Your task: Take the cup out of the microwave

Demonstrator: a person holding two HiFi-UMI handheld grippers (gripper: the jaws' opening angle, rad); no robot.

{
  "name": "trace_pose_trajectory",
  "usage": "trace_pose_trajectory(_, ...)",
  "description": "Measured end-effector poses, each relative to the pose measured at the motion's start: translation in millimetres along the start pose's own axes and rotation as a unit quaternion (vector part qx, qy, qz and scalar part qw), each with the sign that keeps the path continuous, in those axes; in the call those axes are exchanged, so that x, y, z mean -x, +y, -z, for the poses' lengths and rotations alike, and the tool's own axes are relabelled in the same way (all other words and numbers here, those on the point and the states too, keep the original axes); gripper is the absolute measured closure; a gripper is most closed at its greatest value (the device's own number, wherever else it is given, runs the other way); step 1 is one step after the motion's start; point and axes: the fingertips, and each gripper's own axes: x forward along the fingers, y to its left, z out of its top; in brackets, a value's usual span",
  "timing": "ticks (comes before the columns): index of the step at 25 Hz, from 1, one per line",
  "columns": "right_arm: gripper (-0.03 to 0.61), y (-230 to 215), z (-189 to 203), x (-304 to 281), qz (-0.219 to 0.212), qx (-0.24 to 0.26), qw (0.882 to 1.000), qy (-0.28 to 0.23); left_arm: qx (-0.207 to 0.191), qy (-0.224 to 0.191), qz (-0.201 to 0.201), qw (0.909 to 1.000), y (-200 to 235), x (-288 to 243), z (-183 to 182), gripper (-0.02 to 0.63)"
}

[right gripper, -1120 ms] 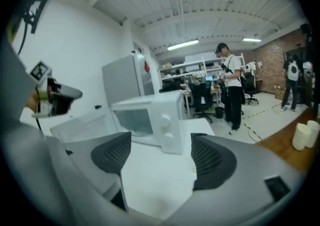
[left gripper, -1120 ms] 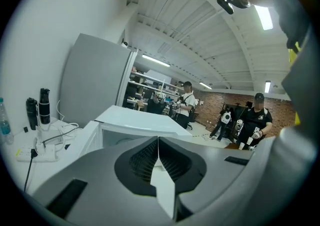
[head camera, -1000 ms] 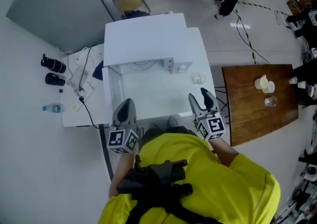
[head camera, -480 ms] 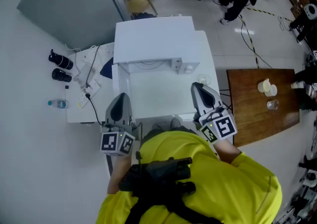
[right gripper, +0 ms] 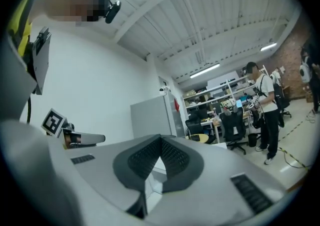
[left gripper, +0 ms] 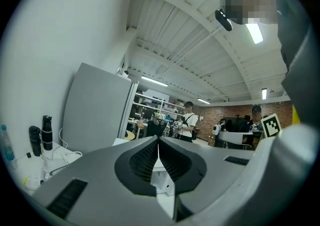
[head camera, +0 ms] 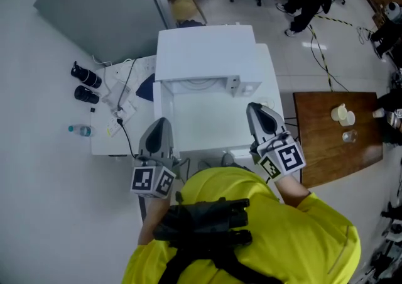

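Note:
The white box-shaped microwave (head camera: 206, 53) stands at the back of a white table (head camera: 207, 122). I see it from above, so its inside and any cup in it are hidden. My left gripper (head camera: 158, 128) is held over the table's front left, its jaws shut with nothing between them. My right gripper (head camera: 259, 115) is over the front right, also shut and empty. In the left gripper view the left gripper (left gripper: 158, 141) points level toward the room. In the right gripper view the right gripper (right gripper: 161, 138) does the same, pads together.
A wooden table (head camera: 326, 144) at the right carries pale cups (head camera: 342, 114) and a glass. Left of the microwave lie two black cylinders (head camera: 86, 85), cables and a water bottle (head camera: 80, 130). A grey cabinet (head camera: 100, 6) stands behind, with office chairs and people beyond.
My right gripper's jaws were open and are now shut. Both grippers have come up closer to the head camera, and the view has shifted a little.

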Motion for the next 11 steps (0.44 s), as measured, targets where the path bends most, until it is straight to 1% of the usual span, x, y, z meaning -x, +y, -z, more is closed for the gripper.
trace_pose_trajectory(5,0.575,9,0,-3,0.002,0.008,1.000,0.001,-0.002,0.000,0.007,1.0000,1,2,-4,0.615)
trace_pose_trajectory(11,0.575,22,1,-15,-0.007,0.017,1.000,0.003,0.001,0.005,0.003,1.0000,12,6,-1,0.615)
